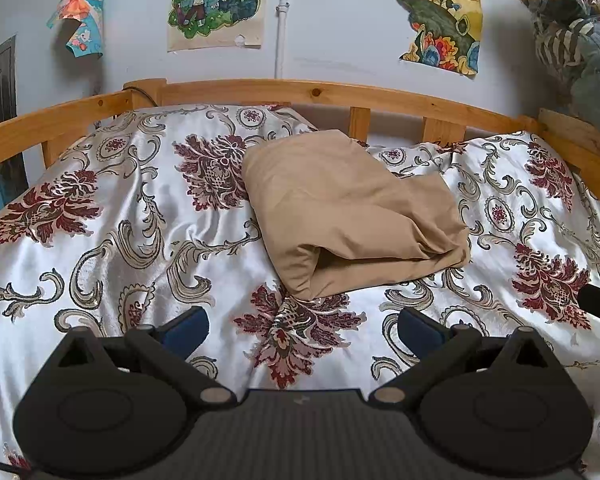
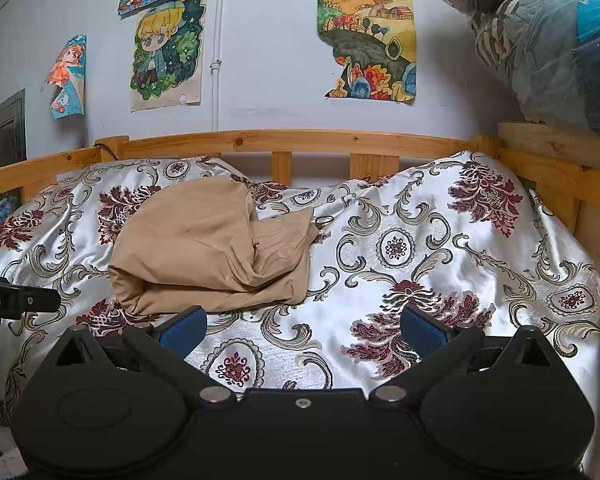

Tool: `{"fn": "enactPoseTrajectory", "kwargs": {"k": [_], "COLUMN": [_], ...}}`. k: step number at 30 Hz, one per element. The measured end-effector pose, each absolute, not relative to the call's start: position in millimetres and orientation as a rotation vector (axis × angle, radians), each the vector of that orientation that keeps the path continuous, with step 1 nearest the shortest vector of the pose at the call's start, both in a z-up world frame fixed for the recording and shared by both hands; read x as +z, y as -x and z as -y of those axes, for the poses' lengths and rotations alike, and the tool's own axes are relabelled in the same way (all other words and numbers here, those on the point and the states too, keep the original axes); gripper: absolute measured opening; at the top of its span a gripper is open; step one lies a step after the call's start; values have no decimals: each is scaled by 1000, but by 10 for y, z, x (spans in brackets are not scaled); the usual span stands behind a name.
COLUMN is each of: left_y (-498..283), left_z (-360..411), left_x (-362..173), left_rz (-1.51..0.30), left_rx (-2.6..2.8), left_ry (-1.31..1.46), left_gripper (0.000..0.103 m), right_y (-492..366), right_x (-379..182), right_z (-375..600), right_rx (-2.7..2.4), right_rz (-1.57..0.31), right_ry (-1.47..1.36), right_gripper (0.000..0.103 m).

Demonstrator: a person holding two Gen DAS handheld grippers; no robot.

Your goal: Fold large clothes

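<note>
A tan garment [image 1: 352,212] lies folded into a thick bundle on the floral bedspread [image 1: 140,216], toward the back middle of the bed. My left gripper [image 1: 302,330] hovers open in front of it, blue pads wide apart and holding nothing. In the right wrist view the same tan garment [image 2: 212,244] sits to the left, and my right gripper [image 2: 302,328] is open and empty over bare bedspread [image 2: 420,248]. A tip of the left gripper [image 2: 20,300] shows at the left edge of the right wrist view.
A wooden bed rail [image 1: 300,92] runs along the back and both sides. Clear plastic bags of clothes [image 2: 548,40] are stacked on the right rail. Drawings [image 2: 364,40] hang on the wall behind.
</note>
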State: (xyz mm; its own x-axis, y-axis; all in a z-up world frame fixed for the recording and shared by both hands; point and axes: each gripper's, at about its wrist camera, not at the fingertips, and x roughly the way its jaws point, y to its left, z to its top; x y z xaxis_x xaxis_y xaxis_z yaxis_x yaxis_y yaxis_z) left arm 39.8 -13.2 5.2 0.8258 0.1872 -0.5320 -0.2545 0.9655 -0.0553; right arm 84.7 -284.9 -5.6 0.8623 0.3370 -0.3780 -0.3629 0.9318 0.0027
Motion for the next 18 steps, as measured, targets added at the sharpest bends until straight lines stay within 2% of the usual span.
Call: {"fn": "enactPoseTrajectory", "kwargs": {"k": [18], "left_y": [-396], "left_z": [157], "left_x": [21], "left_rz": [-561], "left_rx": [227], "left_ry": [122], "left_gripper": [103], "right_y": [-854], "right_x": [-66], "right_z": [2857], "right_rx": [368], "right_rz": [-390], "right_ry": [65], "right_gripper": [102]}}
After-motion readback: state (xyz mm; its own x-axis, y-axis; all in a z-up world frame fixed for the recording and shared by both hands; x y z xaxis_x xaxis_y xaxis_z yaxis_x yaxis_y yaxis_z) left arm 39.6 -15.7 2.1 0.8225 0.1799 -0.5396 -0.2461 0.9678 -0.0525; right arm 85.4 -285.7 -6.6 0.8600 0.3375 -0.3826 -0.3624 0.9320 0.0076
